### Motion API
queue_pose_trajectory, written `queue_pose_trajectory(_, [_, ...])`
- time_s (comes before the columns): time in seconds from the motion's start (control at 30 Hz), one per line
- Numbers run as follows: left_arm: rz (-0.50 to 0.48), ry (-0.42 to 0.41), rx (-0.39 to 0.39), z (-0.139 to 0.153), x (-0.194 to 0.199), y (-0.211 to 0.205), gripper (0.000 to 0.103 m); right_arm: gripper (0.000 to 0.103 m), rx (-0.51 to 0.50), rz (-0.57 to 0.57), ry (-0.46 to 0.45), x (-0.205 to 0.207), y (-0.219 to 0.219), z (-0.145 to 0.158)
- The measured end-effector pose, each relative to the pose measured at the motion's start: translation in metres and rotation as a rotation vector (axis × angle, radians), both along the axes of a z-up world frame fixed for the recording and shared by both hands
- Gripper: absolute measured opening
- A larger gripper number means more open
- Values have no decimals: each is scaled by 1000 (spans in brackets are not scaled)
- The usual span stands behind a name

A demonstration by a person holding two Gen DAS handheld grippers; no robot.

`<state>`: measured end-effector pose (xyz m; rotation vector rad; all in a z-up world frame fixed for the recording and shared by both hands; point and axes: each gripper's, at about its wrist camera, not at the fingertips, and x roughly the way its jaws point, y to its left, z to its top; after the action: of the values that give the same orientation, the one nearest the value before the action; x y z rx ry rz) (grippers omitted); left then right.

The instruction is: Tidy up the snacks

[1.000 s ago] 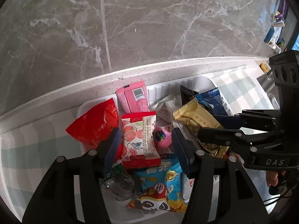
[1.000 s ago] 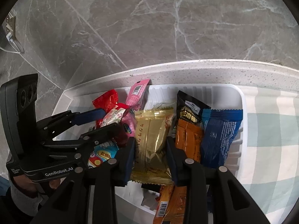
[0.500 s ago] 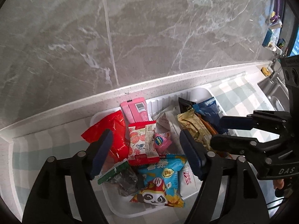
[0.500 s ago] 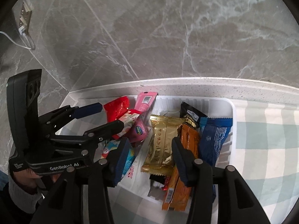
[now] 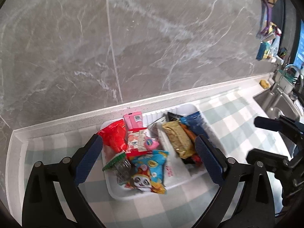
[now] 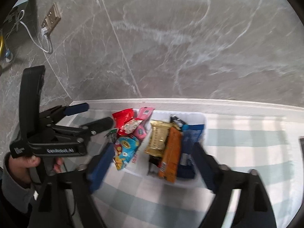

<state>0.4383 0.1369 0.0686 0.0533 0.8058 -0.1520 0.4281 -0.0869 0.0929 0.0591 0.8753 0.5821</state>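
Observation:
A white tray (image 5: pixel 121 193) on the checked cloth holds several snack packets. A red bag (image 5: pixel 114 138), a pink box (image 5: pixel 133 120) and a blue panda bag (image 5: pixel 150 169) lie on its left side. On the right lie a gold bar (image 5: pixel 177 140), an orange bar (image 6: pixel 171 152) and a blue bar (image 6: pixel 190 148). My left gripper (image 5: pixel 148 140) hangs above the left half, its jaws opening wide with nothing between the pads. Over the right half of the tray (image 6: pixel 197 116), my right gripper (image 6: pixel 153 148) is also opening and holds nothing.
A grey marble wall rises behind a white ledge. A steel sink (image 5: pixel 281 106) with a tap and a yellow sponge (image 5: pixel 265 83) lies to the right. A wall socket (image 6: pixel 50 19) with a white cable is up on the left. A person's hand (image 6: pixel 28 161) holds the left gripper.
Both grippers have lifted and drawn back from the tray, which now looks smaller. Their jaws have spread from narrow to wide. The packets stay lying in the tray.

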Motion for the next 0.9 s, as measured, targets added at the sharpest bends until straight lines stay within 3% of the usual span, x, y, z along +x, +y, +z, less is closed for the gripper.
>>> queue_pose_trajectory(0.3, [-21, -71, 3, 41, -59, -23, 102, 102, -35, -124, -105, -55, -48, 36])
queue_pose_trajectory(0.9, [-97, -133, 34, 83, -157, -64, 102, 102, -47, -224, -162, -141, -92, 62])
